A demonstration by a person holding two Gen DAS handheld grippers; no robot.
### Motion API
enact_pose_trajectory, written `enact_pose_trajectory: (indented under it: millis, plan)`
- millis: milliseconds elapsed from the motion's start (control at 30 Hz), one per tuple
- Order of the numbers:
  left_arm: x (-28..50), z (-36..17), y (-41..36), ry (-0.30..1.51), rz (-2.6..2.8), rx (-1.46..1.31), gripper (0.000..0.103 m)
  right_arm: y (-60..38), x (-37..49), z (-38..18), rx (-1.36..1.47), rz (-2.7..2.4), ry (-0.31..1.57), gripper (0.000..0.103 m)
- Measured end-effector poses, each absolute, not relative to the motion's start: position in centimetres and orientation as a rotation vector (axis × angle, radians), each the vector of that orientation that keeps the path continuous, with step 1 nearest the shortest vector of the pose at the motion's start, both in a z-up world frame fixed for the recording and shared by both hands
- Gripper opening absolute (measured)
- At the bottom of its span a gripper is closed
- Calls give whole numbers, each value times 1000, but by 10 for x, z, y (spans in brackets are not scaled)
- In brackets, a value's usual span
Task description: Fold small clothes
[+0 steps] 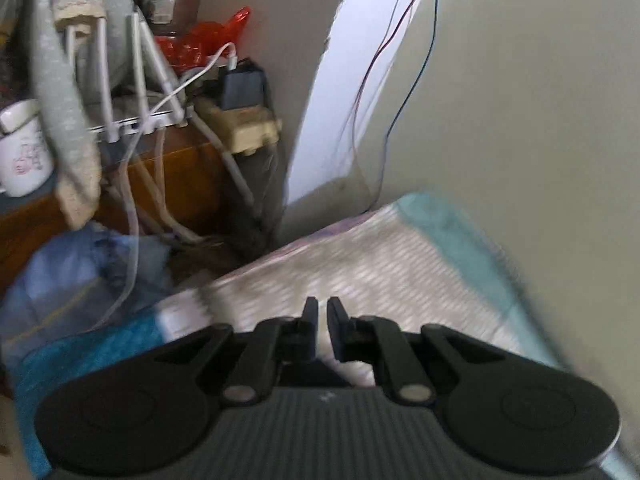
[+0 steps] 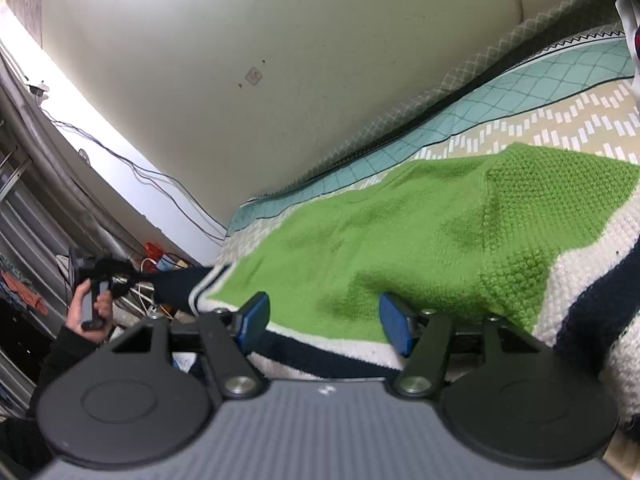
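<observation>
We judge a fold is being set up: our right gripper (image 2: 324,322) stands open over the near edge of the green sweater (image 2: 400,232) lying on the bed (image 2: 540,128), gripping nothing, while our left gripper (image 1: 323,314), nearly shut and empty, must return to take a hem.

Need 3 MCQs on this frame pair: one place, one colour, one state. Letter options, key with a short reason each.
1. Where does the knitted garment lie?
A. on the patterned bed cover
B. on the wooden cabinet
C. on the floor

2. Colour of the garment's large upper panel?
A. red
B. green
C. yellow

3. How do the jaws of the right gripper stand?
A. shut on the garment
B. shut, holding nothing
C. open, blue pads apart above the garment

Key: 1 A, the cover shows around its edges. 2 B, green knit above white and navy stripes. 3 C, a wide gap shows between the pads.
</observation>
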State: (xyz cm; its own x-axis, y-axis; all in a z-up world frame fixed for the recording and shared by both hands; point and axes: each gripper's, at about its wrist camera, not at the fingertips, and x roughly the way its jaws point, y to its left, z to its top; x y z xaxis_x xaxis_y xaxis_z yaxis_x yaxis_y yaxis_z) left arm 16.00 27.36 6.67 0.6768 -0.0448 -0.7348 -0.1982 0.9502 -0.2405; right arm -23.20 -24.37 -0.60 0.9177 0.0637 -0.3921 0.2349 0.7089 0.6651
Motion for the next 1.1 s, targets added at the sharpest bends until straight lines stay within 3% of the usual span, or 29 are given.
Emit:
enact_pose_trajectory:
  millis: [67, 233, 433, 467, 567, 633, 733, 800, 833, 867, 900, 1000, 1033, 1100]
  plan:
    - [151, 62, 268, 837, 36, -329, 32, -244, -232, -6, 784, -98, 407, 55]
    - [139, 59, 206, 852, -169, -281, 34, -245, -231, -7, 783, -100, 408, 54]
    - [119, 45, 58, 861, -547, -22, 56, -256, -232, 20, 750, -132, 357, 64]
    - [116, 41, 35, 856, -606, 18, 63, -260, -228, 33, 684, -162, 350, 65]
    - [106, 22, -27, 861, -731, 104, 97, -284, -199, 59, 529, -236, 382, 69]
    - [102, 6, -56, 872, -764, 136, 98, -306, -173, 57, 472, -298, 451, 69]
    - [97, -8, -78, 909, -853, 171, 86, -334, -141, 39, 495, -297, 555, 70]
    - [87, -13, -90, 924, -871, 242, 43, -343, -129, 29, 537, -272, 587, 70]
    - [83, -15, -94, 908, -859, 279, 43, -343, -124, 25, 537, -246, 605, 71]
    - [77, -13, -99, 885, -859, 312, 35, -340, -118, 21, 521, -226, 632, 71]
    - [72, -12, -103, 867, -860, 345, 20, -336, -111, 17, 493, -209, 672, 70]
    - [74, -10, -107, 848, -836, 349, 12, -315, -99, 18, 359, -154, 702, 20]
    - [77, -7, -109, 837, -822, 332, 9, -308, -99, 21, 330, -167, 693, 12]
    - [85, -6, -114, 823, -784, 287, 6, -311, -100, 32, 317, -179, 621, 10]
